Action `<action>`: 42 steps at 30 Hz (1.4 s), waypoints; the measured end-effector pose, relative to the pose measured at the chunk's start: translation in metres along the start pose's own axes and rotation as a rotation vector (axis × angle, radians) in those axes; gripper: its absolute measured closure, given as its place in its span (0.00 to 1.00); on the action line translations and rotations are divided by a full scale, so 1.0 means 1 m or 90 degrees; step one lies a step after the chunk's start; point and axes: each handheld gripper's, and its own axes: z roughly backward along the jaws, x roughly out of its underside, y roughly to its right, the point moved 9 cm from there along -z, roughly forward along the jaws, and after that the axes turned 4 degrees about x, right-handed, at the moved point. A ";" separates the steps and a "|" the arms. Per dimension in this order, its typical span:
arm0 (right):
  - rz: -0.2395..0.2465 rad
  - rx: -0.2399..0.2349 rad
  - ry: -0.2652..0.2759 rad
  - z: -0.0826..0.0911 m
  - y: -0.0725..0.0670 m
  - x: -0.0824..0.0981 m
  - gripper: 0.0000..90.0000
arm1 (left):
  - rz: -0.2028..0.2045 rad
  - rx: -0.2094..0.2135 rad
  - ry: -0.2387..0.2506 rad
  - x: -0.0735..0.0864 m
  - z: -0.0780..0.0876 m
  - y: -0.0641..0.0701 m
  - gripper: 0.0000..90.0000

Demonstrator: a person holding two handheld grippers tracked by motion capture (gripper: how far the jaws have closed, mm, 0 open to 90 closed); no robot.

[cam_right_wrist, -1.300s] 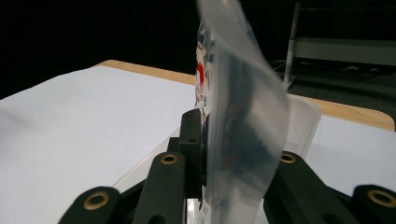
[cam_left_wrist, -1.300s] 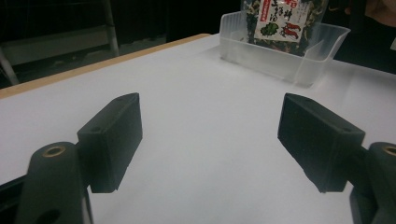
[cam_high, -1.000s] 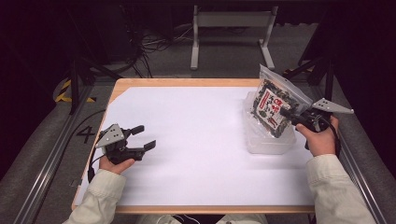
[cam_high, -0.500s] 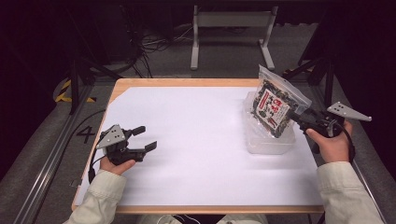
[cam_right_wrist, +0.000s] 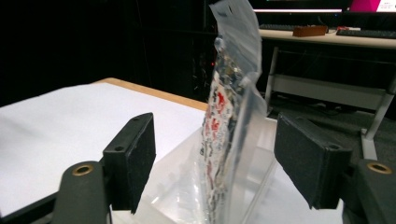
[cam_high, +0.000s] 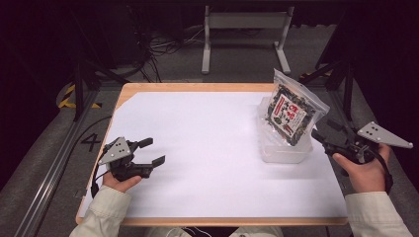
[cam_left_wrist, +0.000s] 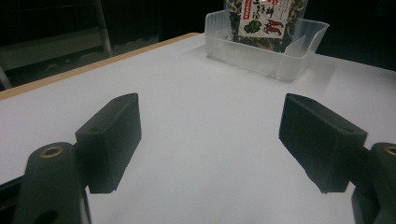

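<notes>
Forearms in pale sleeves come in at the near edge of the tabletop (cam_high: 207, 163), which is covered by a white sheet inside a wooden rim. On the near left, the left gripper (cam_high: 148, 152) rests low on the sheet, jaws spread wide with nothing between them, probably parked while the other hand works. At the right edge, the right gripper (cam_high: 318, 136) has just been opening; its jaws stand wide and apart from the packet, which rises in line with the gap but is touched by neither pad in the right gripper view. That reads as a release: the packet looks delivered.

Farther in, the snack packet (cam_high: 291, 112) stands on edge in the clear plastic bin (cam_high: 276, 153), tilted and leaning toward the far right, held up by the bin's walls. Its clear film shows dark contents and a white label with red and green printing (cam_left_wrist: 256, 21), including small chilli drawings; the characters are too small to read.
</notes>
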 end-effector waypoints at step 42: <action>-0.006 -0.184 -0.015 -0.030 -0.109 0.085 0.27 | 0.020 0.012 -0.009 0.020 0.002 0.012 0.23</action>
